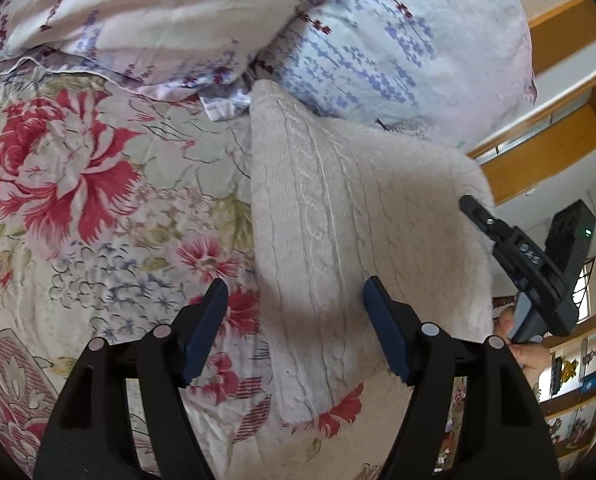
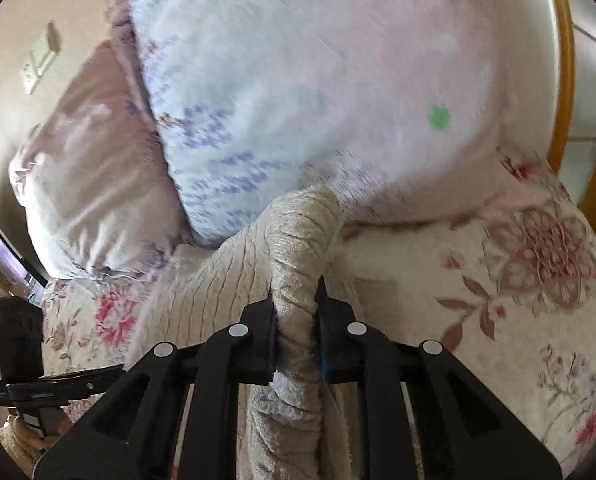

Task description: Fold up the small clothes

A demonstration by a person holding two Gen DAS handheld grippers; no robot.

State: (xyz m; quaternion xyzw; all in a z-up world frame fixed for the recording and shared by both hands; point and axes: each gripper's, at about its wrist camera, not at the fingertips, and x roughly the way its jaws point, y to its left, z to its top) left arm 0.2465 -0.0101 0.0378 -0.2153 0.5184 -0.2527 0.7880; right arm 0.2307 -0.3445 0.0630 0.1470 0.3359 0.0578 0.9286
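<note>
A cream cable-knit garment lies on the floral bedspread, its right side lifted off the bed. In the left wrist view my left gripper stands open low over the garment's near left edge, and its pads press on nothing. The right gripper holds the raised corner at the right. In the right wrist view my right gripper is shut on a bunched fold of the garment, which drapes down to the left from the jaws. The left gripper's body shows at the far left.
Two pale pillows with blue and maroon print lie against the far end of the garment. A wooden bed frame and shelves run along the right. A person's hand grips the right tool's handle.
</note>
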